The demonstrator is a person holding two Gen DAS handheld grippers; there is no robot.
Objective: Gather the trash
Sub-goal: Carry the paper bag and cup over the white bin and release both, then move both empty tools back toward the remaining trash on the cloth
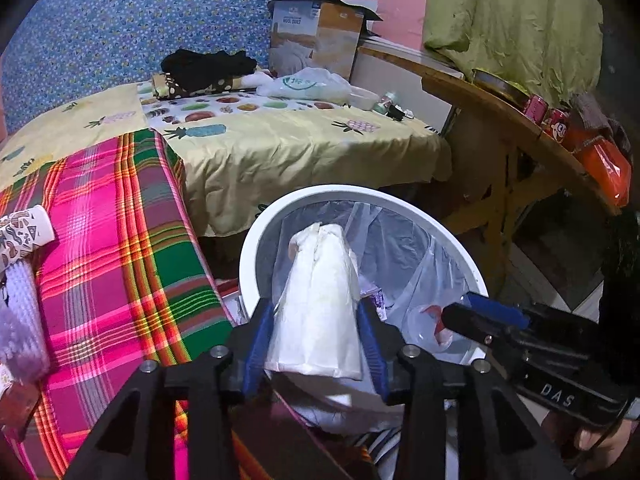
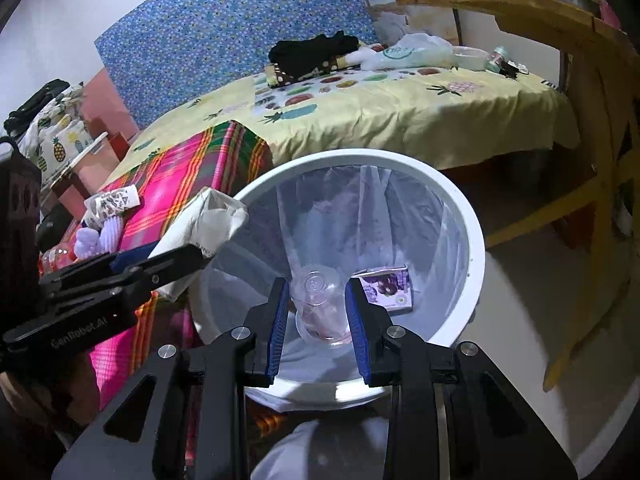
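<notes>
A white round bin (image 1: 256,240) (image 2: 460,200) lined with a clear bag stands beside the bed. My left gripper (image 1: 316,316) is shut on a white crumpled paper bag (image 1: 320,300), held over the bin's near left rim; the bag also shows in the right wrist view (image 2: 208,216). My right gripper (image 2: 318,300) is shut on a clear plastic cup (image 2: 320,304), held over the bin's opening. It also shows in the left wrist view (image 1: 472,312). A purple carton (image 2: 388,288) lies inside the bin.
A bed with a pink plaid blanket (image 1: 120,240) and a yellow pineapple sheet (image 1: 280,148) lies left and behind. A patterned paper cup (image 1: 24,232) and purple fluffy items (image 2: 96,240) lie on the blanket. A wooden table (image 1: 500,120) with cans stands right.
</notes>
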